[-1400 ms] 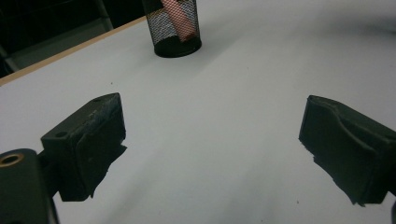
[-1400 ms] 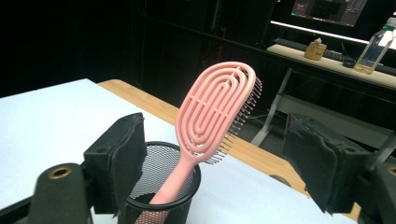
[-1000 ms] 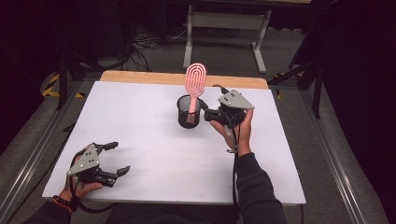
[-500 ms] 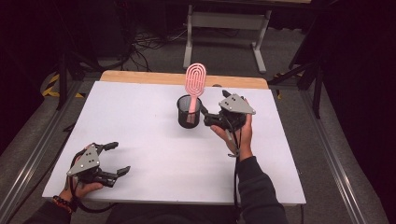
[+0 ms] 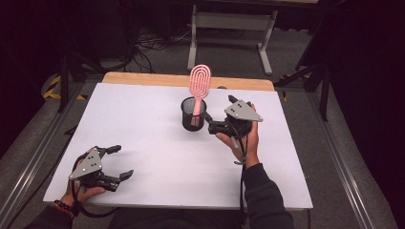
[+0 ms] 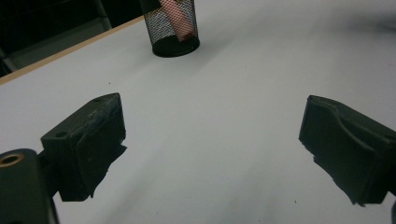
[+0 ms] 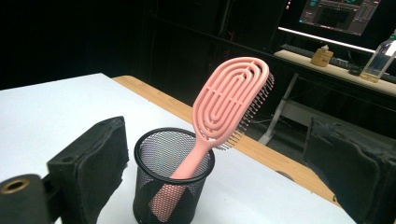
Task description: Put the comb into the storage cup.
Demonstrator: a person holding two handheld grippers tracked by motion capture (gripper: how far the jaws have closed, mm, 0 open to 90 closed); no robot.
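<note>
A: What is given by the right gripper view that is missed from above?

B: The pink plastic hairbrush with the looped oval head (image 7: 219, 121) is seen close up: short bristles along the far edge of the head, and the handle dropped into the black wire-mesh cup (image 7: 172, 177), leaning against the rim. A monitor and a clear bottle on a desk are also caught behind it. In the left gripper view the cup (image 6: 175, 25) is cropped at the top edge, well apart from the jaws, with pink visible through the mesh.

A: How are the hands posed?

B: In the high view the right gripper (image 5: 216, 125) is held level just beside the cup (image 5: 193, 114), aimed at it, with the palm beneath the body. Its 2 jaws have just been opening and are spread wide, pressing on nothing; the cup is framed between them. The left gripper (image 5: 119, 162) is rested low near the front left corner of the white matte table (image 5: 143, 124), jaws spread, nothing between them.

A: Surfaces?

B: The jaw pads are shown black and rough-edged; a wooden strip is seen along the table's far edge.
</note>
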